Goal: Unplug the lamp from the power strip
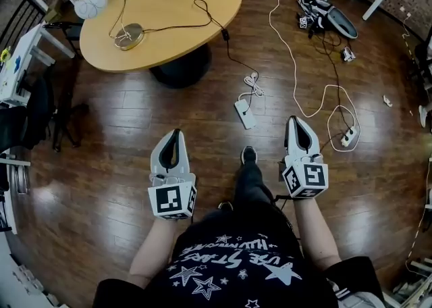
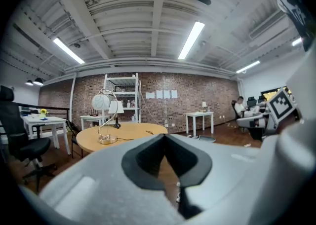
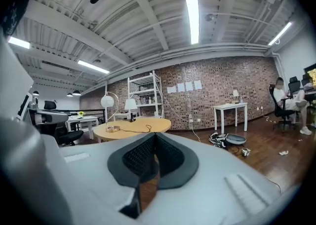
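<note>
The lamp (image 1: 90, 1), with a white globe shade and a round metal base (image 1: 128, 36), stands on the round wooden table (image 1: 182, 3). Its black cord (image 1: 202, 9) runs over the table edge down to a white power strip (image 1: 245, 113) on the floor. My left gripper (image 1: 177, 132) and right gripper (image 1: 295, 119) are held low in front of me, both shut and empty, short of the strip. In the left gripper view the lamp (image 2: 101, 103) shows far beyond the left gripper (image 2: 164, 135). The right gripper view shows the lamp (image 3: 107, 101) past the right gripper (image 3: 154, 134).
A coiled white cable (image 1: 253, 84) lies by the strip, and a second power strip (image 1: 348, 137) sits to the right with a long white cable (image 1: 283, 43). A dark bag (image 1: 327, 15) lies at the back right. A black chair (image 1: 40, 107) and white tables (image 1: 20, 57) stand at left. My shoe (image 1: 248, 156) is between the grippers.
</note>
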A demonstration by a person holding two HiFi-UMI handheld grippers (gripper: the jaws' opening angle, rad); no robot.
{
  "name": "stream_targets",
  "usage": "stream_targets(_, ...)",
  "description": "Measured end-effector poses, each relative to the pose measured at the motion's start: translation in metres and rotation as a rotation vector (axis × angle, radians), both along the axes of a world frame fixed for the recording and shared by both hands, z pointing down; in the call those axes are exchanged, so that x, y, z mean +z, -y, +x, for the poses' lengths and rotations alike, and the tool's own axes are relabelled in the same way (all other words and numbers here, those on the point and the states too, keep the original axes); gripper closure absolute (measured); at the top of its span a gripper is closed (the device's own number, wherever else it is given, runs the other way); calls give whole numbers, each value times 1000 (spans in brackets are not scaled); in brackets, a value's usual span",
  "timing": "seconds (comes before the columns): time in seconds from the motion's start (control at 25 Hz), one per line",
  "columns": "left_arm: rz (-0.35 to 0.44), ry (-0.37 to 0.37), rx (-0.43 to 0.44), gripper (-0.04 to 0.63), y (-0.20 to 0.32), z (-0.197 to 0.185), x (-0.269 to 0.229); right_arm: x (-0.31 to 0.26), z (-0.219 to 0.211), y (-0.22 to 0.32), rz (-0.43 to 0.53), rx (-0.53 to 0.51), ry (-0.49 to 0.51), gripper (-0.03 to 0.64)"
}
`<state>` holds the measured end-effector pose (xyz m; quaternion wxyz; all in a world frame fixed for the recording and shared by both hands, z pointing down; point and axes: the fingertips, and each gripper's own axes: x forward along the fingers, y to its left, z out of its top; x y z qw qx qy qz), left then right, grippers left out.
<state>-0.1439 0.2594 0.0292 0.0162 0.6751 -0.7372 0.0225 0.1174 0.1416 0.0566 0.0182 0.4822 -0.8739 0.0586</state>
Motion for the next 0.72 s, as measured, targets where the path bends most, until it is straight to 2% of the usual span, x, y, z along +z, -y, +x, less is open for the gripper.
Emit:
stream_targets(0.12, 11, -1, -6, 592, 36, 2, -1, 0, 0, 38, 13, -5, -12, 609)
stream_targets(0.36, -23, -23, -9, 592, 137, 6, 6, 0, 14, 134, 24, 7, -50, 609)
stream_targets(0.52, -46, -4, -31, 592, 192, 5, 6, 16, 27, 186, -16, 15, -67, 609)
stream_targets(0.72, -73, 8, -48, 592, 232, 9, 15, 41, 35, 229, -55, -2, -84, 609)
